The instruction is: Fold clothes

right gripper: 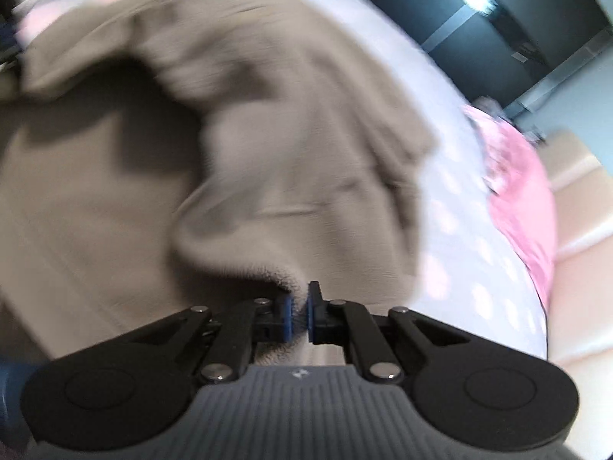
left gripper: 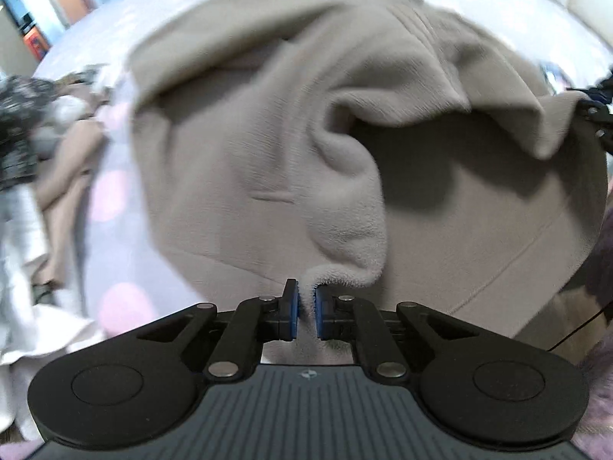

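1. Two grippers, one beige fleece garment (left gripper: 268,145): left gripper (left gripper: 305,308) and right gripper (right gripper: 300,316), jaws narrow, each pinching a thin fleece edge.
2. Garment hangs partly lifted over the spotted bed sheet (right gripper: 459,207).
3. Risk: shallow pinches; a slipped edge would likely collapse the fold.
4. Risk: bunched middle may crease unevenly.
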A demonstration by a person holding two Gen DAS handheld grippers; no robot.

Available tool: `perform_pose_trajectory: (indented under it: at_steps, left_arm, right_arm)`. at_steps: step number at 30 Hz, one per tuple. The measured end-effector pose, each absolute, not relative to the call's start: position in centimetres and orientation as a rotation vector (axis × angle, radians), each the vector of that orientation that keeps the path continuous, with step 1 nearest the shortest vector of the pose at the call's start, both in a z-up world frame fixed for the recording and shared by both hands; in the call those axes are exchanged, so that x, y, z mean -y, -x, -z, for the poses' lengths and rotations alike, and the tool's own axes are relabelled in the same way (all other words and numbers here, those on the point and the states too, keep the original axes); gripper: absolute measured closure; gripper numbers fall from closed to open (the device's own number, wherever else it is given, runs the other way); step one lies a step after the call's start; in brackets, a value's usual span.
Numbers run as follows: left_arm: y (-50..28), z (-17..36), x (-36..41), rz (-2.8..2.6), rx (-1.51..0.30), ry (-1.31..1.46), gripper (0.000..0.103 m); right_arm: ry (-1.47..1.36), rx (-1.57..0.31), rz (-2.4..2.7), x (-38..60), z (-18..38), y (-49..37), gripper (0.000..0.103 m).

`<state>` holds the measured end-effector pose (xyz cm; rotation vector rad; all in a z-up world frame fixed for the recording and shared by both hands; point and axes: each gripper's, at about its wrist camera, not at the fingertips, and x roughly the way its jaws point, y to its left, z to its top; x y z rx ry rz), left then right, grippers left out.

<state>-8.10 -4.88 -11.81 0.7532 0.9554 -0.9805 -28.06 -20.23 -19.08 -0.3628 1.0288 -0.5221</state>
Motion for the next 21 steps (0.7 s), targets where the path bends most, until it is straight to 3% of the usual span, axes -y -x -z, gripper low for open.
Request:
perform_pose_trajectory:
  at_steps: [12, 21]
  left_arm:
    - [4.7, 2.4, -3.8, 0.862, -0.751, -0.461, 0.098]
    - [4.7, -1.0, -4.1, 0.874, -0.634, -0.338, 0.098]
  right_arm:
    - [-0.065, -0.808, 0.837, 26.9, 9.9, 35.9, 0.096]
    - [-0.068, -0.740, 0.827, 26.5, 5.9, 37.2, 0.096]
